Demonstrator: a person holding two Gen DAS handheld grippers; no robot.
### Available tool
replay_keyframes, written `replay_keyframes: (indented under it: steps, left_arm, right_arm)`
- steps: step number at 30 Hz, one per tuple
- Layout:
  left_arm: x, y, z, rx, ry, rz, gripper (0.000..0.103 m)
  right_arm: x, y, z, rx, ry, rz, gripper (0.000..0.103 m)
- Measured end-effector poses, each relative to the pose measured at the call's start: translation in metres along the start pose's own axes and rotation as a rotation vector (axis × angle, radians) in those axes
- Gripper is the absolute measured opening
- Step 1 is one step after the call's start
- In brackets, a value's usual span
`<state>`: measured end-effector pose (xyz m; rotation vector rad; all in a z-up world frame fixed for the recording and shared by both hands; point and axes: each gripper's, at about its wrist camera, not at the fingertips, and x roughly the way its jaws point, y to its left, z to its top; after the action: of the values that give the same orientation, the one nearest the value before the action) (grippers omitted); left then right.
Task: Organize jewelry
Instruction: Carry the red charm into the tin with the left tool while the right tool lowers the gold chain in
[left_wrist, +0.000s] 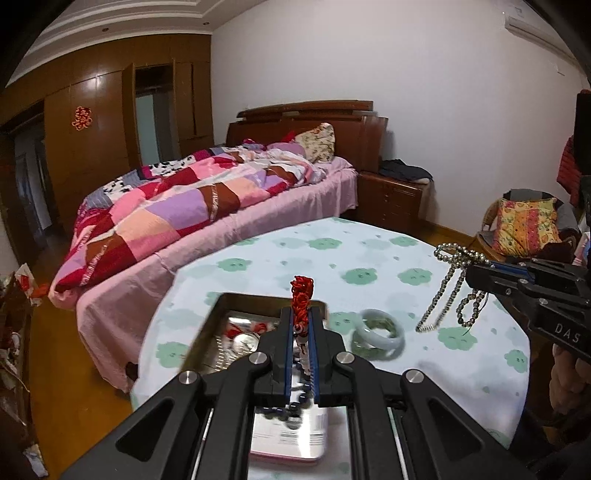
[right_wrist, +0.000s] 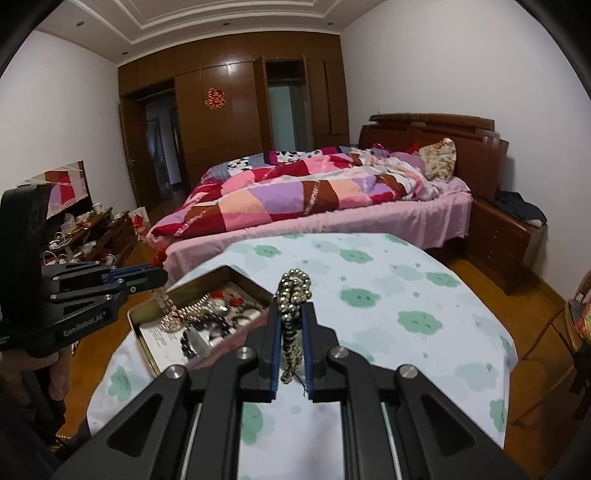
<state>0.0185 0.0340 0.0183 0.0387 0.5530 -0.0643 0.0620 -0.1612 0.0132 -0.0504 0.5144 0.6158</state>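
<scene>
1. Left gripper (left_wrist: 302, 314): jaws nearly together, pinching a beaded bracelet with a red knotted cord (left_wrist: 302, 291). The red knot stands above the fingertips; dark blue beads hang below, between the fingers.
2. Right gripper (right_wrist: 291, 306): jaws nearly together, clamped on a metallic bead strand (right_wrist: 294, 286). A clump of beads bunches above the tips.
3. From the left wrist view the strand's loops dangle off the right gripper, the lowest end touching or just above the tablecloth; I cannot tell which.
4. Judgement: each piece is held up and apart from the other so the strands hang free rather than tangle, ready for sorting one at a time.
5. Open metal tin (right_wrist: 147, 314) sits on the table (left_wrist: 369, 266), near its left edge. It holds a jumble: pearl-like beads, dark beads, red bits, a round pale piece.
6. Pale green jade bangle (left_wrist: 376, 334) lies flat on the cloth, just beside the tin, between the two grippers.
7. A pink-edged flat box (left_wrist: 288, 439) lies below the left gripper; the label is too blurred to read.
8. Look of the pieces: the strand is small, shiny, silvery-gold; the bracelet mixes red cord, patterned beads and blue beads.
</scene>
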Motion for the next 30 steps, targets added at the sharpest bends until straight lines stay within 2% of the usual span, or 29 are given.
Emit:
replay_keyframes:
  steps: [11,18,30]
  left_arm:
    - [-0.012,0.038,0.010,-0.033,-0.030,0.075,0.006]
    - [0.001,0.049,0.002,-0.033,0.009,0.096,0.006]
    - [0.026,0.063,-0.010,-0.043,0.067,0.120,0.006]
  right_arm:
    - [0.013,0.036,0.023,-0.075,-0.036,0.085,0.012]
    - [0.025,0.058,0.032,-0.119,-0.043,0.127,0.012]
    - [0.054,0.087,0.030,-0.151,0.001,0.177,0.012]
